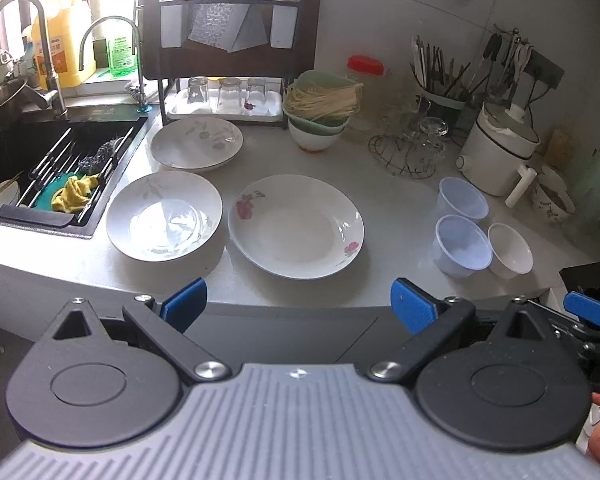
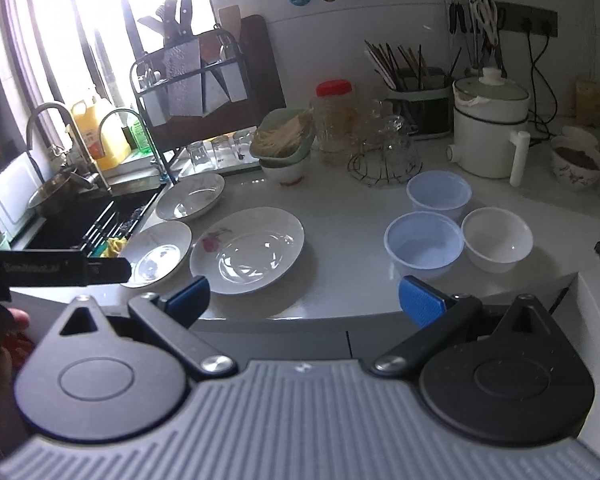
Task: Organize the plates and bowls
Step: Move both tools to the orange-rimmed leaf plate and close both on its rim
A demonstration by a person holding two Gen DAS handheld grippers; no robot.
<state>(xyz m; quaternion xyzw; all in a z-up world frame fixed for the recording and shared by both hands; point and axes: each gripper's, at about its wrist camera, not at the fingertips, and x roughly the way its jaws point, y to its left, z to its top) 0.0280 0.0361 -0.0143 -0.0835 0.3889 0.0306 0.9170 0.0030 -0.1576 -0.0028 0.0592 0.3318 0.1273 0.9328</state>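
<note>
White plate [image 1: 296, 226] with pink flowers; blue fingers [image 1: 184, 304].

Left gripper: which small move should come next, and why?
Probably ease the left gripper forward to the rose-print plate. Its jaws are open and empty, short of the counter edge, and that plate lies closest, unstacked beside two leaf-print plates.

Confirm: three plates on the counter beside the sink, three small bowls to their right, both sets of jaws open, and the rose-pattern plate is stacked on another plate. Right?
One error: the rose-pattern plate is not stacked; it lies alone on the counter, apart from the two grey-leaf plates, as the left wrist view shows. The three small bowls and the open jaws of the left gripper and right gripper are as you said.
</note>
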